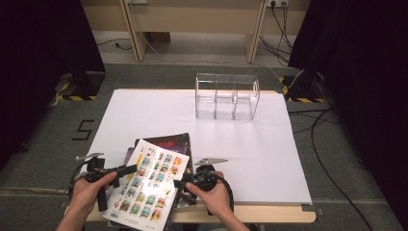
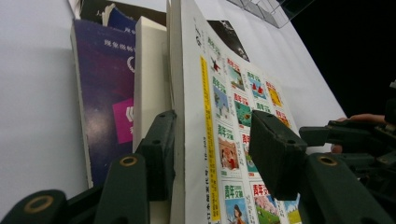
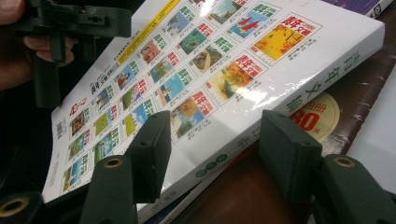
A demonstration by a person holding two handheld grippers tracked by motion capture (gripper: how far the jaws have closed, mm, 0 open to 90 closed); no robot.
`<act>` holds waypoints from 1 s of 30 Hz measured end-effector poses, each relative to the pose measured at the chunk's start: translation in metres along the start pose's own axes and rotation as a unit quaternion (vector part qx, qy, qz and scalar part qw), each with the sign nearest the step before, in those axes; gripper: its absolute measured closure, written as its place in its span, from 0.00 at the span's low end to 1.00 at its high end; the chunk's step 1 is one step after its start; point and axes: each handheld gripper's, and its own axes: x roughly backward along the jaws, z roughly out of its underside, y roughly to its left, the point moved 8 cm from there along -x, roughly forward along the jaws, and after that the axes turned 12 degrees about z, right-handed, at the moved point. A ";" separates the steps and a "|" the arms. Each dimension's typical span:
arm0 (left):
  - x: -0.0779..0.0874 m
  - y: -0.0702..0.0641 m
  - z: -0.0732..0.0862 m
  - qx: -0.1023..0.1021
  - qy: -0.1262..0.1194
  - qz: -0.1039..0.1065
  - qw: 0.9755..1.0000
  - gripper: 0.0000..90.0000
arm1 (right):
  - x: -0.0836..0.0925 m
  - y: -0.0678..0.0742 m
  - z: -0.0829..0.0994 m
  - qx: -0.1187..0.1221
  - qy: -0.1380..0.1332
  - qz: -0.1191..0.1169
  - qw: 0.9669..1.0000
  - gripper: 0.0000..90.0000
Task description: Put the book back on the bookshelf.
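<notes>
A lab: black curtains (image 1: 43,43), taped floor, trailing cables (image 1: 327,144).

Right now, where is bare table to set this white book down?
Bare: the white table top between the clear acrylic organizer and the book stack, plus its right half. Crowded: the near-left corner, with both grippers at the white book.

The wide white counter (image 1: 250,144) lies bare between the clear three-bay acrylic organizer (image 1: 227,96) at the far edge and the stack of books (image 1: 166,144) at the near left. A white picture-covered book (image 1: 146,185) tilts up over that stack, blocking passage between the left tool (image 1: 126,169) and right tool (image 1: 179,183).
</notes>
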 end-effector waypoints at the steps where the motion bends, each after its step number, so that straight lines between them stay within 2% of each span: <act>1: 0.000 0.000 0.000 0.008 -0.004 0.008 1.000 0.57 | 0.000 -0.001 0.000 0.003 -0.003 -0.001 1.000 0.49; 4: 0.000 -0.004 -0.002 0.024 -0.001 0.031 0.999 0.59 | -0.001 -0.001 0.000 0.003 0.000 -0.001 1.000 0.49; 5: 0.000 -0.004 -0.002 0.024 -0.001 0.031 0.999 0.60 | -0.001 -0.001 0.000 0.001 0.001 -0.002 1.000 0.49; 6: -0.006 -0.009 -0.001 0.044 0.012 0.061 0.997 0.61 | -0.001 -0.001 0.000 0.001 0.002 -0.003 1.000 0.49; 7: -0.006 -0.009 -0.001 0.044 0.012 0.061 0.997 0.63 | -0.001 -0.001 0.000 0.001 0.002 -0.003 1.000 0.49; 8: -0.015 -0.014 0.003 0.048 0.033 0.080 0.995 0.64 | -0.001 -0.001 0.000 0.000 0.001 -0.002 1.000 0.48; 10: -0.019 -0.016 0.004 0.043 0.042 0.080 0.995 0.66 | -0.001 -0.001 0.000 0.002 0.000 0.000 1.000 0.48; 11: -0.021 -0.015 0.003 0.035 0.052 0.066 0.996 0.68 | -0.001 -0.001 0.001 0.002 0.001 0.003 1.000 0.48; 13: -0.021 -0.016 0.002 0.031 0.063 0.064 0.995 0.69 | -0.001 -0.001 0.001 0.002 0.000 0.003 1.000 0.48; 14: -0.020 -0.016 0.002 0.006 0.083 0.051 0.995 0.79 | -0.001 -0.001 0.001 0.002 -0.001 0.000 1.000 0.48; 15: -0.020 -0.017 0.002 -0.002 0.088 0.051 0.995 0.84 | -0.001 -0.001 0.001 0.002 -0.001 -0.001 1.000 0.48; 17: -0.019 -0.018 0.002 -0.009 0.087 0.060 0.994 0.88 | 0.000 -0.002 0.000 0.000 -0.001 -0.003 1.000 0.48; 20: -0.016 -0.020 0.004 -0.026 0.069 0.077 0.994 0.90 | -0.001 -0.005 0.002 0.001 0.004 0.001 1.000 0.49; 22: -0.013 -0.023 0.005 -0.045 0.053 0.086 0.994 0.90 | -0.002 -0.009 0.003 -0.007 0.004 0.007 1.000 0.48; 23: -0.013 -0.023 0.005 -0.045 0.053 0.086 0.994 0.90 | -0.002 -0.011 0.002 -0.015 0.000 0.005 1.000 0.48; 24: -0.010 -0.025 0.007 -0.059 0.042 0.093 0.993 0.90 | -0.002 -0.013 0.000 -0.021 -0.003 0.005 1.000 0.48; 25: -0.009 -0.025 0.007 -0.064 0.037 0.096 0.993 0.90 | -0.001 -0.014 -0.002 -0.024 -0.006 0.008 1.000 0.49; 30: -0.006 -0.028 0.007 -0.072 0.025 0.106 0.991 0.90 | 0.001 -0.020 -0.011 -0.030 -0.015 0.011 0.999 0.48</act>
